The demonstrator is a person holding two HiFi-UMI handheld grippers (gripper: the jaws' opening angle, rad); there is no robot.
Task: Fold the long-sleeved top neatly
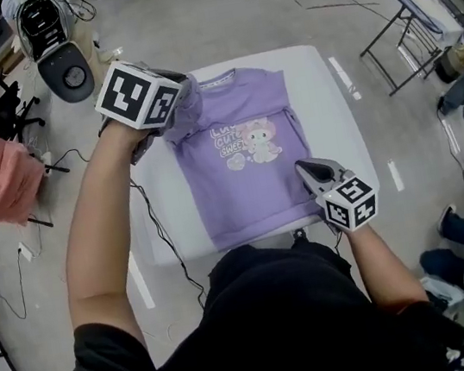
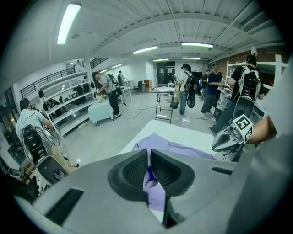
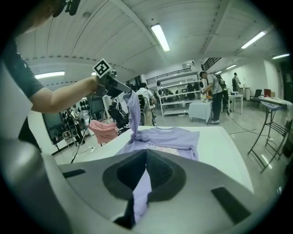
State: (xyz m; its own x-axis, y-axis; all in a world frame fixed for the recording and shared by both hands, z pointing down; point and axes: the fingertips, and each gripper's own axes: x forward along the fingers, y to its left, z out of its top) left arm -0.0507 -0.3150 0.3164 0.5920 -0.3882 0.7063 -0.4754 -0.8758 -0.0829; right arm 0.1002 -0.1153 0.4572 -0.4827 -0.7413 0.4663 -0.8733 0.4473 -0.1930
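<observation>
Our left gripper (image 2: 149,165) and right gripper (image 3: 145,170) each pinch the purple top (image 1: 244,178) on the central white table (image 1: 331,95); grey floor (image 1: 189,21) around.

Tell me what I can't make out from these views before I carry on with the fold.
- Left gripper: where on the sleeve it grips. Its jaws cover the spot in the left gripper view, and its body hides it in the head view.
- Right gripper: which part of the purple top it pinches, cuff or hem. The jaws cover it.
- Table's near edge: behind the person's torso in the head view.
</observation>
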